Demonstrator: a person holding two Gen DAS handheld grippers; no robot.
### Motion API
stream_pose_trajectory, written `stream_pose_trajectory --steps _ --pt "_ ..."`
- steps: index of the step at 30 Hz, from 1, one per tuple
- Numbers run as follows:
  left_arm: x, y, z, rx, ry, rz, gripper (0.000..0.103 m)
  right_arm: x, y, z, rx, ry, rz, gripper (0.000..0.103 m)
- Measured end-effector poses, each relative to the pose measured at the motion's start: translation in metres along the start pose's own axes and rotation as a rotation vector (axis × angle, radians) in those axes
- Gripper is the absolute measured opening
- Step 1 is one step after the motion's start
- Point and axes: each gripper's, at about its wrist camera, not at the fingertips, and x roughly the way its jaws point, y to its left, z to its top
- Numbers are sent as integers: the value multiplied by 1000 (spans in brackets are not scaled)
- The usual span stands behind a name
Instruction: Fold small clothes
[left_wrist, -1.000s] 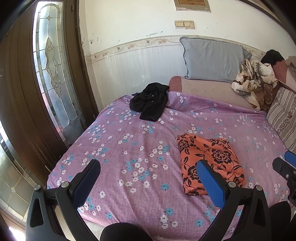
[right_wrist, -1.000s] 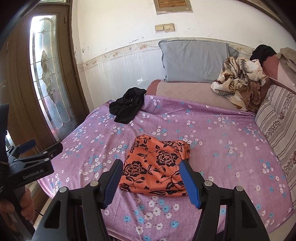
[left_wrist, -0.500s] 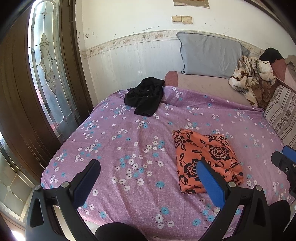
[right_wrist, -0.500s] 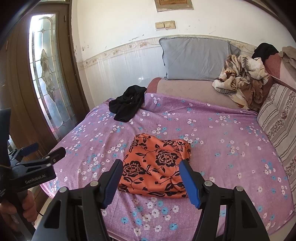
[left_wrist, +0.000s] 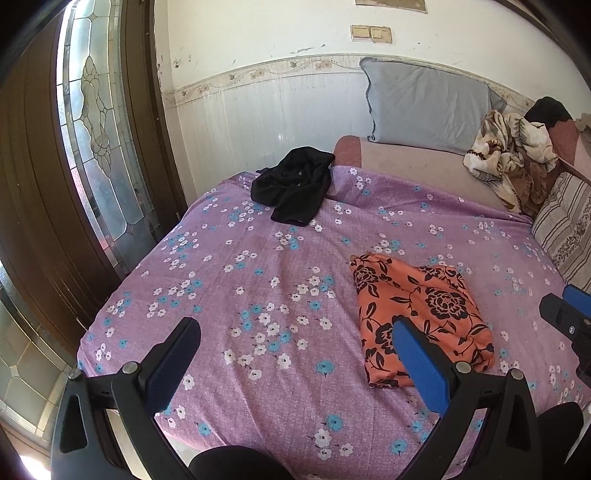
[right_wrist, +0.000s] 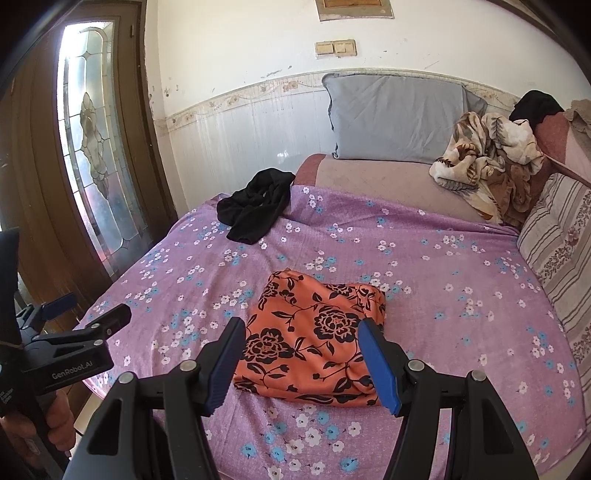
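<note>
An orange garment with black flowers (right_wrist: 314, 336) lies folded flat on the purple floral bed sheet (right_wrist: 443, 295); it also shows in the left wrist view (left_wrist: 417, 314). A crumpled black garment (left_wrist: 295, 188) lies at the sheet's far left corner, also in the right wrist view (right_wrist: 258, 205). My right gripper (right_wrist: 303, 360) is open and empty, held just short of the orange garment's near edge. My left gripper (left_wrist: 295, 358) is open and empty, over the sheet to the left of the orange garment.
A grey pillow (right_wrist: 395, 118) leans on the back wall. A crumpled beige patterned blanket (right_wrist: 487, 155) and a striped cushion (right_wrist: 557, 251) sit at the right. A wooden door with patterned glass (left_wrist: 99, 129) stands left of the bed.
Both grippers have drawn back and lifted a little from the bed, so the garments sit lower and farther in view. Both stay open and empty.
</note>
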Motion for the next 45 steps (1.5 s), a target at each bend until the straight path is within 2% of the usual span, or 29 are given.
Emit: stream_pose_trajectory --steps 15,22,23,24,27,29,31,33,35,37,41,43,45 --pt "26 -5 -4 -1 45 8 103 27 -7 -8 31 47 5 67" --pt "59 -23 -1 31 80 2 103 64 -33 -14 82 96 39 67" --pt "68 -28 0 37 87 -3 103 74 -41 -16 98 105 58 71" --pt "78 -34 0 47 101 -14 103 86 -51 -18 121 119 83 75" --pt "126 -57 -2 86 203 -111 103 131 -88 -27 238 181 164 76" --pt "165 -74 -6 105 302 -178 103 165 -118 -36 345 230 176 76" --pt "198 -88 -10 93 378 -209 103 198 -148 -46 463 286 185 76" --pt "221 -99 -10 73 421 -231 103 224 -171 -56 569 313 241 76" --pt "229 -102 -7 45 425 -239 103 235 -185 -61 654 314 256 76" --pt "227 -99 -5 28 396 -222 103 227 -186 -57 645 249 242 76" --pt "227 -92 -10 80 358 -110 103 213 -158 -41 477 176 244 76" --pt "233 -94 -24 121 359 -78 103 217 -143 -45 423 211 268 75" --pt "229 -97 -30 143 309 -58 103 235 -130 -60 365 336 182 70"
